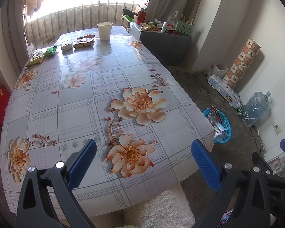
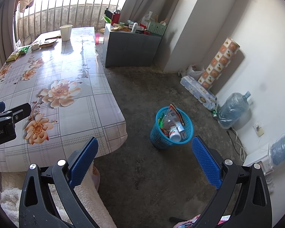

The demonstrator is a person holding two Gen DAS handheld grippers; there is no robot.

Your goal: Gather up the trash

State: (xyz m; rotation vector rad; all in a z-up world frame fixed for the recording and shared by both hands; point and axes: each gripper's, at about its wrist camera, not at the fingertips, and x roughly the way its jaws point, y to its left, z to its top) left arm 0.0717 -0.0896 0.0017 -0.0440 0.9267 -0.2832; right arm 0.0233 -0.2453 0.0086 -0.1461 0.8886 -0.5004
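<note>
Both tongs spread wide, empty: left tongs (image 1: pixel 143 163), right tongs (image 2: pixel 145 161). Wrappers (image 1: pixel 45 54) at tabletop (image 1: pixel 108 87) far end, ahead-left; left nearer. Basket (image 2: pixel 171 127) on floor, right.

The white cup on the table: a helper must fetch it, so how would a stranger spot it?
Start at the flowered table and look to its far end by the barred window. The white paper cup stands upright there, right of the flat snack wrappers; it is the only tall, plain white thing.

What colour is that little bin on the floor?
The waste basket is bright blue, clearest in the right wrist view.
</note>
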